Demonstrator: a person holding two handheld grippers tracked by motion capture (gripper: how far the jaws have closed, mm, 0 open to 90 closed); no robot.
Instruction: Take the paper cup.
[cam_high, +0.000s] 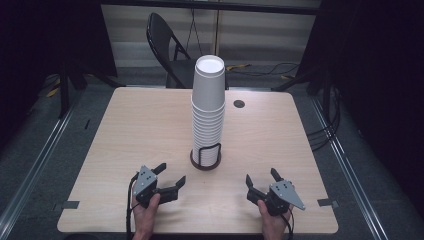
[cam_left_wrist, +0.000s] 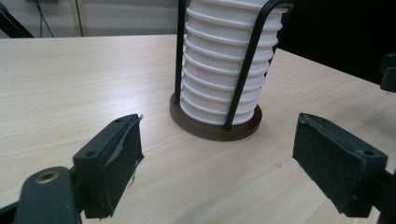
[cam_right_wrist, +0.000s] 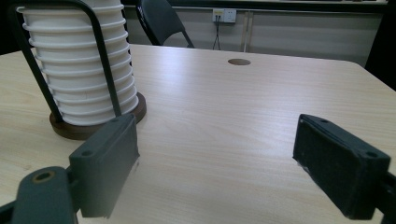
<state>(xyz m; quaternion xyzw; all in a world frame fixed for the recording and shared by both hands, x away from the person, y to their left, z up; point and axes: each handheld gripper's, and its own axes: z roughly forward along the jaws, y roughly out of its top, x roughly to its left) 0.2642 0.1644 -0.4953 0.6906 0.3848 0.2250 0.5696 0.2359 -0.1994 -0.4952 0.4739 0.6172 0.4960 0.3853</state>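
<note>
two tools, the left tool (cam_high: 171, 175) and the right tool (cam_high: 261, 180), rest near the front edge of the table (cam_high: 125, 130), both with jaws apart and holding nothing. one tall stack of white cups (cam_high: 208, 107) stands mid-table in one wire holder (cam_high: 205, 159), untouched; the work looks not yet begun.

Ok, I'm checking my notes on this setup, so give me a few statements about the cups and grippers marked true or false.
1. The stack of white cups stands in a wire holder on a round dark base. True.
2. The left gripper grips a cup. False: its jaws stand open with nothing between them.
3. The right gripper is open, apart from the stack. True.
4. The cups lie tipped over on the table. False: the stack stands upright.
</note>
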